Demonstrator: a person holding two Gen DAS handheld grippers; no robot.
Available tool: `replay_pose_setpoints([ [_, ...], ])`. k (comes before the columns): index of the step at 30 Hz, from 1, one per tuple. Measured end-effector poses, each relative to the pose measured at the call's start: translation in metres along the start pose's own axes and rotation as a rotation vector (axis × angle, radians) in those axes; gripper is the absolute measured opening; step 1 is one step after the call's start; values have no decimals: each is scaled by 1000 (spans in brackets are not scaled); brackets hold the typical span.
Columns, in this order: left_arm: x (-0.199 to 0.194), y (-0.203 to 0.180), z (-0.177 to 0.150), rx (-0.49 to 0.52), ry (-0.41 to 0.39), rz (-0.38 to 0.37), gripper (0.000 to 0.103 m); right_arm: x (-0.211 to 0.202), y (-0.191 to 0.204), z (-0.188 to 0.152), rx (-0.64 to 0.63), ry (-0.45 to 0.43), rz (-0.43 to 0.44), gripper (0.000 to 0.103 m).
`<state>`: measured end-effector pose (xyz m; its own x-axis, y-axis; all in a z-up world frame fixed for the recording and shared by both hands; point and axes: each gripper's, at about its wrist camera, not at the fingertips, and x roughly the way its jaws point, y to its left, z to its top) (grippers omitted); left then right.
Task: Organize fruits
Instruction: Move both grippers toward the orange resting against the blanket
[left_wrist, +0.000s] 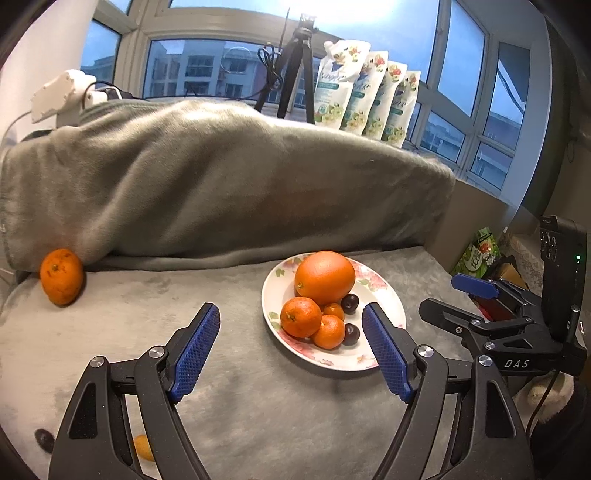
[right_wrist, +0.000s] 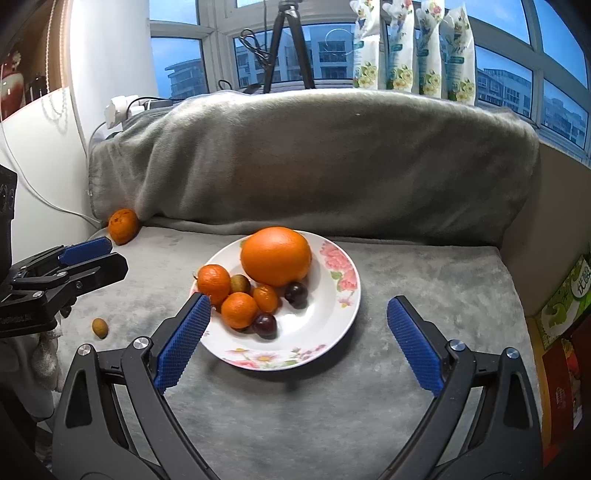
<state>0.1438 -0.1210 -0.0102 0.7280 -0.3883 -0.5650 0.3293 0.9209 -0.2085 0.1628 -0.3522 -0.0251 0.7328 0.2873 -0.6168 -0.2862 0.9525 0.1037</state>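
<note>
Here, at the far left, a lone mandarin (right_wrist: 123, 226) sits on the grey blanket (right_wrist: 424, 288), tucked against the foot of the draped hump behind it. Just right of it the left gripper (right_wrist: 92, 258) reaches in low and roughly level over the blanket, its blue-padded jaws spread wide with nothing between them. A small brownish fruit (right_wrist: 100, 327), perhaps a longan, lies loose on the blanket beneath that gripper. Further right stands the floral plate (right_wrist: 343, 295), carrying a large orange (right_wrist: 276, 256), three small mandarins (right_wrist: 213, 283), two dark plums (right_wrist: 296, 293) and another brownish fruit half hidden behind them. The right gripper (right_wrist: 299, 317) hangs just before the plate, tilted slightly down, jaws parted wide and empty, its left pad overlapping the plate's near rim. In the left wrist view, a small orange fruit (left_wrist: 142, 447) and a dark one (left_wrist: 45, 440) are partly covered by the gripper's frame.
</note>
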Motion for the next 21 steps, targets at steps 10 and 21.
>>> replay_pose_setpoints([
  [10, -26, 19, -2, -15, -32, 15, 80, -2, 31, 6, -35, -12, 23, 98],
  [21, -59, 68, -15, -62, -41, 94, 80, 0, 77, 8, -116, -28, 91, 98],
])
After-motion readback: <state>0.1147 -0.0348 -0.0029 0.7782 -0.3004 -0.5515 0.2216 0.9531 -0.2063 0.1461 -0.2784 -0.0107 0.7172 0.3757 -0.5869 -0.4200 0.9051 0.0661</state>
